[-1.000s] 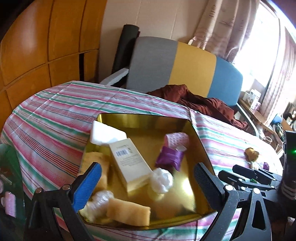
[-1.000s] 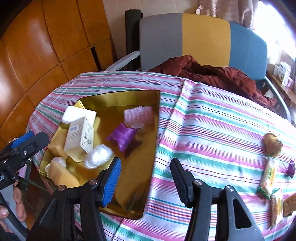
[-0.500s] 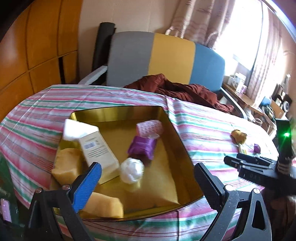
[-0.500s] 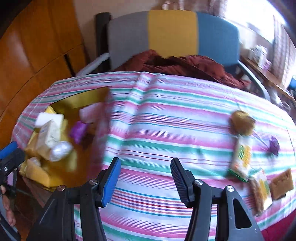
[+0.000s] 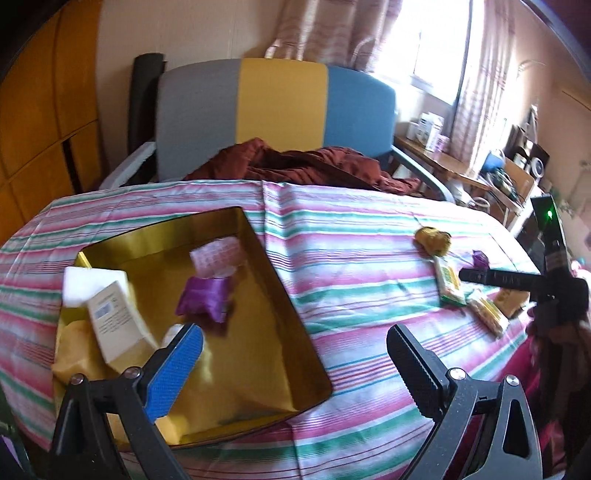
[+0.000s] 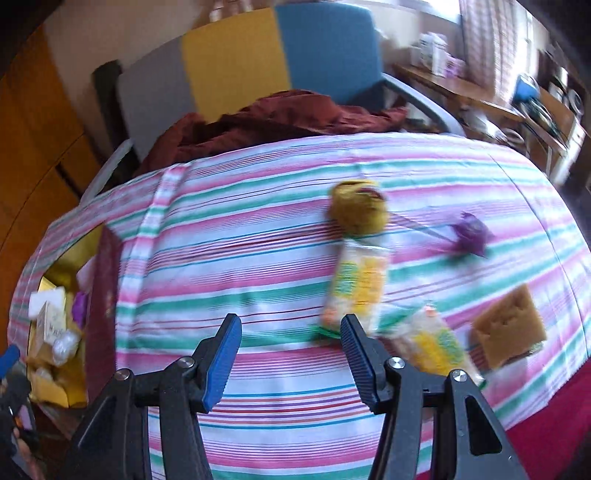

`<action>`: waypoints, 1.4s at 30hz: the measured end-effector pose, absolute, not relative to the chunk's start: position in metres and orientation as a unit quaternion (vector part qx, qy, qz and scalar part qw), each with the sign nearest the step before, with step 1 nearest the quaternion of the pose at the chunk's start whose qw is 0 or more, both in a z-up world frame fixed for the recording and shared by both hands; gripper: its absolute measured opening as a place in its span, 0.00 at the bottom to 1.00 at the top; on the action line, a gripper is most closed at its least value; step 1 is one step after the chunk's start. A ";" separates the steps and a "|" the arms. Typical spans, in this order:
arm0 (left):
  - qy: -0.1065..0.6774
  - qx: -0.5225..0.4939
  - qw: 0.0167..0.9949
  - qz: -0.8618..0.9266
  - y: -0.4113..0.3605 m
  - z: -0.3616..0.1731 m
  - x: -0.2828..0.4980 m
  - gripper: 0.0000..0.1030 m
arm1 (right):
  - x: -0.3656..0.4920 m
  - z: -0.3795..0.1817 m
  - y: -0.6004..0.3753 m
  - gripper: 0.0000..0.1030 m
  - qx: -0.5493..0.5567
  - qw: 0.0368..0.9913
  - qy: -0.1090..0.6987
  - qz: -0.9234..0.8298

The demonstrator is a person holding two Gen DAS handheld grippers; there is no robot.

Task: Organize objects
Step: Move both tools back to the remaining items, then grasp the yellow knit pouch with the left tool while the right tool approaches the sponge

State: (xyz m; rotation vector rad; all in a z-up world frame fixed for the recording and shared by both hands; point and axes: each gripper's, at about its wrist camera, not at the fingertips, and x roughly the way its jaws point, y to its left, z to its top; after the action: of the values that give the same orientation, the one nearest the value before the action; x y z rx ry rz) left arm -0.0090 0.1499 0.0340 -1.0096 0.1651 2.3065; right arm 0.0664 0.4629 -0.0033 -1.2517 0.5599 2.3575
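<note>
Gold tray (image 5: 291,317) sits at the left of the striped surface (image 5: 351,266), already holding a white box (image 5: 118,325), purple pouch (image 5: 205,299) and others, so it reads as the collecting bin. Loose snacks lie well apart at the right: yellow-green packet (image 6: 356,284), round bun (image 6: 358,208), purple wrapper (image 6: 471,234), brown biscuit (image 6: 509,325). Right gripper (image 6: 291,350) angled down just short of the packet, jaws open, empty. Left gripper (image 5: 295,365) over the tray's near corner, jaws wide, empty.

You're in a lived-in home room: behind the striped-cloth table (image 5: 351,258) stand a grey-yellow-blue padded chair (image 5: 280,103), patterned curtains (image 5: 332,33) and cluttered wooden shelves (image 5: 461,170).
</note>
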 end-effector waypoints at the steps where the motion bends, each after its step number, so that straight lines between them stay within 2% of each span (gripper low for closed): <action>1: 0.064 -0.381 0.309 0.869 0.153 0.034 -0.007 0.98 | 0.071 -0.002 0.473 0.55 -0.448 0.213 0.210 0.843; 15: 0.092 -0.389 0.357 0.844 0.205 0.033 -0.002 0.98 | 0.116 0.014 0.586 0.55 -0.396 0.323 0.293 0.808; 23: 0.090 -0.416 0.374 0.824 0.243 0.027 -0.014 0.98 | 0.139 -0.005 0.637 0.55 -0.345 0.375 0.336 0.792; 26: 0.096 -0.424 0.375 0.818 0.260 0.024 -0.020 0.98 | 0.152 -0.018 0.649 0.55 -0.331 0.374 0.391 0.773; 28: 0.097 -0.430 0.376 0.815 0.273 0.022 -0.026 0.98 | 0.155 -0.015 0.649 0.56 -0.319 0.380 0.391 0.775; 29: 0.096 -0.432 0.378 0.813 0.279 0.021 -0.029 0.98 | 0.155 -0.015 0.649 0.64 -0.319 0.376 0.392 0.777; 30: 0.094 -0.435 0.379 0.811 0.285 0.020 -0.032 0.98 | 0.153 -0.015 0.648 0.67 -0.320 0.371 0.392 0.779; 42: 0.055 -0.480 0.419 0.769 0.391 0.010 -0.073 0.98 | 0.152 -0.014 0.645 0.68 -0.313 0.344 0.402 0.789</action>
State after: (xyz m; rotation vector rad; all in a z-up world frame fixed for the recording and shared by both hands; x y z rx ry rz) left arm -0.0728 0.3908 0.0097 -1.2032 0.1379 1.9275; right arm 0.1515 0.6454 -0.0143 -0.8131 1.0433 2.0492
